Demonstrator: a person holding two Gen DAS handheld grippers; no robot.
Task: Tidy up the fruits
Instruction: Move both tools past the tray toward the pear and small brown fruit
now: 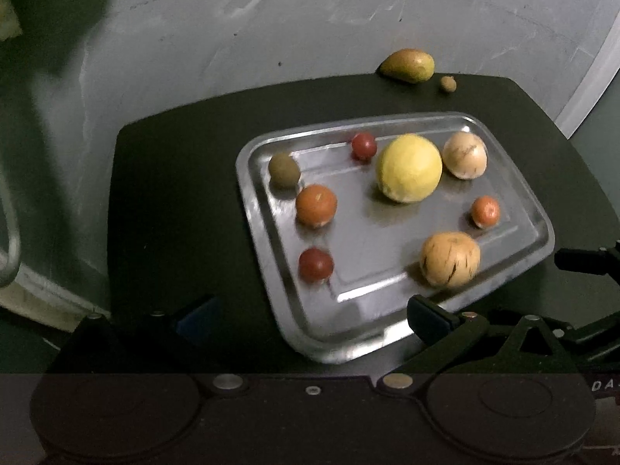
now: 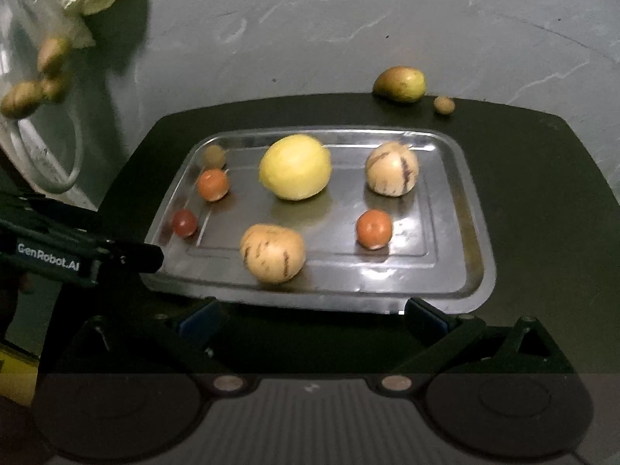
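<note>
Mostly done imo: steel tray (image 2: 465,209) on the black mat holds the lemon (image 2: 295,166), 2 striped pepino melons, oranges, tomatoes. Left to do: mango (image 2: 401,84) + small brown fruit (image 2: 444,104) at the mat's far edge. Left gripper (image 1: 310,317) and right gripper (image 2: 310,317) both spread wide, nothing held.

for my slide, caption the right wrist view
Open right tongs face a metal tray of assorted fruit on a dark mat.

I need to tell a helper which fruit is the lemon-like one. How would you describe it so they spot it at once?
Look at the metal tray on the dark mat. In the tray's far half lies the yellow fruit, beside a striped beige one. It is the largest fruit there and the only plain bright yellow one.
</note>
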